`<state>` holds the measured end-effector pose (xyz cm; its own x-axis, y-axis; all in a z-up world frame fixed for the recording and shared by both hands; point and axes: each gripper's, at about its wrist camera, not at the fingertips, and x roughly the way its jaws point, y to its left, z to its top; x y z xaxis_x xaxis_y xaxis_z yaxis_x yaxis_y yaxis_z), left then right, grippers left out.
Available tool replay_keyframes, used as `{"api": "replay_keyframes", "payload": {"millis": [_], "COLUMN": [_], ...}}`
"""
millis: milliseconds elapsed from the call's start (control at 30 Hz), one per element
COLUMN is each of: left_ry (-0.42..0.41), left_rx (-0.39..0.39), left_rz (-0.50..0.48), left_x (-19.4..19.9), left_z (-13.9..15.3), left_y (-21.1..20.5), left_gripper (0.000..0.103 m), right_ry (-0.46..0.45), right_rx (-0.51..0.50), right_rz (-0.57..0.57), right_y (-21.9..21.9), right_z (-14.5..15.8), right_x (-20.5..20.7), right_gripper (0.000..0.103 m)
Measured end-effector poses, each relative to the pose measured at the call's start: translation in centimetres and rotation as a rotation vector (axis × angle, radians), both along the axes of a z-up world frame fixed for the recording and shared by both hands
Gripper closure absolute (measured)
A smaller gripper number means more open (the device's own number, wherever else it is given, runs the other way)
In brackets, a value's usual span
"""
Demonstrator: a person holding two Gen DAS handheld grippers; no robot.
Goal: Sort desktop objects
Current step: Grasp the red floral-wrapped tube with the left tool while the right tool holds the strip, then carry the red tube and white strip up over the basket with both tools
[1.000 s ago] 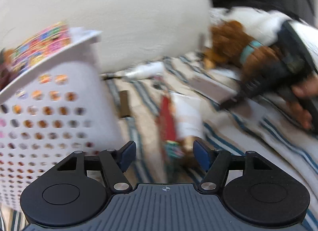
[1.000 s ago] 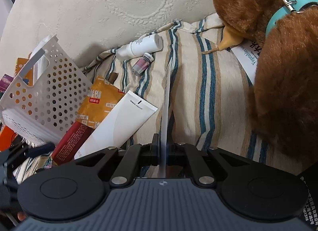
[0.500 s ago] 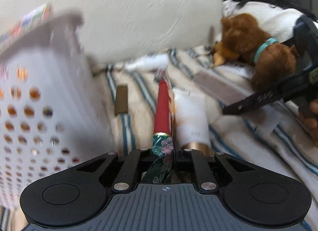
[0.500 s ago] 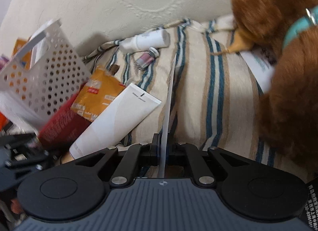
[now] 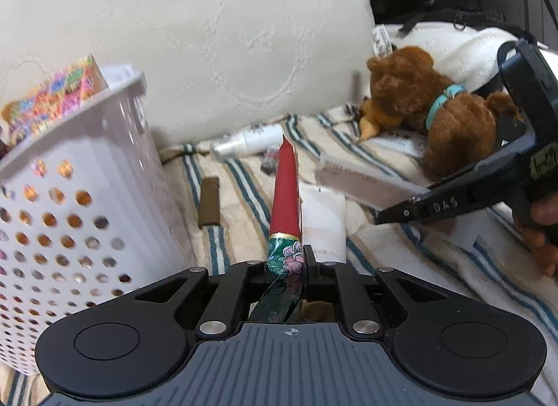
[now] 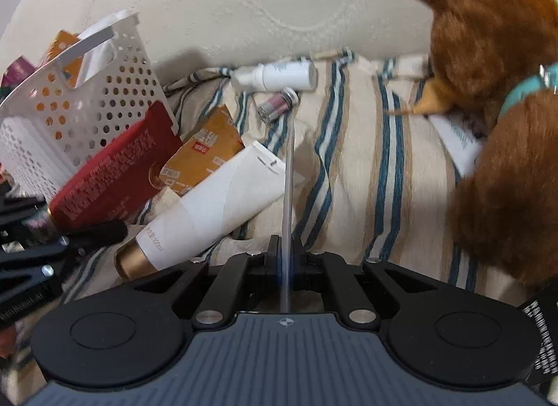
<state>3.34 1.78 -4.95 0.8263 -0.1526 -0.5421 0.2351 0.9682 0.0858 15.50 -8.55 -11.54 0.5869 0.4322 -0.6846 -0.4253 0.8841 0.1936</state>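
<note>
Two hand-held black grippers are working over a cream blanket with teal and tan stripes (image 6: 352,175), each pinching a flat item.

Seen from the left wrist camera, the left gripper (image 5: 285,266) is pressing its jaws together on the green floral end of a flat red tube (image 5: 286,196), which is pointing away toward twelve o'clock. At nine o'clock a white perforated plastic basket (image 5: 87,203) is standing on the blanket, with a colourful printed box (image 5: 52,95) sticking out of its top. At three o'clock the right gripper (image 5: 383,219) is reaching in, with the fingers of a person's hand (image 5: 540,228) wrapping its handle. It is pinching a flat pale tube (image 5: 355,179) at one end. Toward one o'clock a brown plush dog with a teal collar (image 5: 436,116) is lying on the blanket.

Seen from the right wrist camera, the pale tube is showing edge-on as a thin strip running toward twelve o'clock, with the jaws clamping it tightly. At nine o'clock a white squeeze tube with a gold cap (image 6: 209,210) is lying on the blanket, partly covering an orange foil sachet (image 6: 205,151). A white pump bottle (image 6: 279,75) is lying on its side at twelve o'clock, against a large cream cushion (image 6: 261,5), with a small glass vial of pink powder (image 6: 277,103) just beside it.
</note>
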Motion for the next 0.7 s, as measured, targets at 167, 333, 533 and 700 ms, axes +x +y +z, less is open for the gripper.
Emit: {"api": "replay_keyframes", "payload": {"millis": [167, 333, 533, 700], "left_ry": [-0.045, -0.087, -0.179, -0.252], "left_rx": [-0.006, -0.009, -0.02, -0.005], "left_rz": [-0.008, -0.025, -0.008, 0.061], "left_x": [-0.4, -1.1, -2.2, -3.5], "left_z": [1.8, 3.7, 8.1, 12.0], "left_y": [-0.3, -0.9, 0.2, 4.2], "left_gripper": [0.097, 0.097, 0.097, 0.097], "right_ry": [-0.061, -0.097, -0.195, -0.269], "right_rx": [0.012, 0.034, 0.082, 0.142], "right_rz": [-0.001, -0.048, -0.033, 0.03], "right_y": [-0.7, -2.2, -2.0, 1.9], "right_z": [1.6, 3.9, 9.1, 13.3], "right_x": [-0.7, -1.3, -2.4, -3.0], "right_gripper": [0.099, 0.099, 0.099, 0.099]}}
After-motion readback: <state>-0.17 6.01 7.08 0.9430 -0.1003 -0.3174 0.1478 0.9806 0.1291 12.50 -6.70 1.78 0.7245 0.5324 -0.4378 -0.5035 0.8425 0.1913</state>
